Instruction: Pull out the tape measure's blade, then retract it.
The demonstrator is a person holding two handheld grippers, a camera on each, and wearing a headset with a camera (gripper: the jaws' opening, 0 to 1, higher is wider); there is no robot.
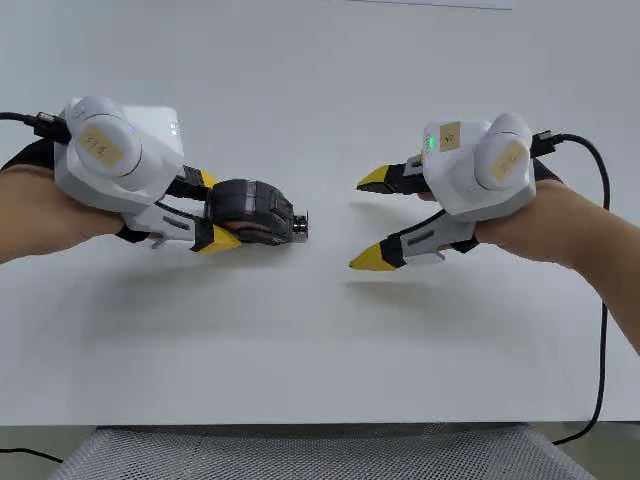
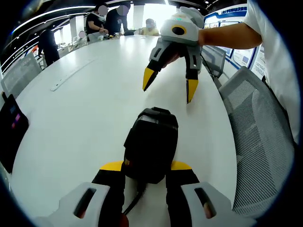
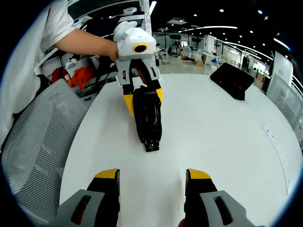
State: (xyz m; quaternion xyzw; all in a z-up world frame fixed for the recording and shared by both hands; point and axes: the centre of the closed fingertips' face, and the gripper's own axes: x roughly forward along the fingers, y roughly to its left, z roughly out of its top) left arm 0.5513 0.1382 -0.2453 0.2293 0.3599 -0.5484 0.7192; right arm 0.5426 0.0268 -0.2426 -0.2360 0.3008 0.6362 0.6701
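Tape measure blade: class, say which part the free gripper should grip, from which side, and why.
Best to grip the small metal hook sticking out of the tape measure toward the right gripper. Come in level from that side, a jaw either side of the hook. The left gripper is shut on the case, leaving the hook clear and facing the open jaws.

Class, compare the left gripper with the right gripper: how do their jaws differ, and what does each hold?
The left gripper is shut on the black tape measure; the right gripper is open, with nothing between its jaws. The left gripper touches the tape measure, while the right gripper is apart from it, with bare table between. Both have white bodies and yellow-tipped jaws, and they point toward each other.
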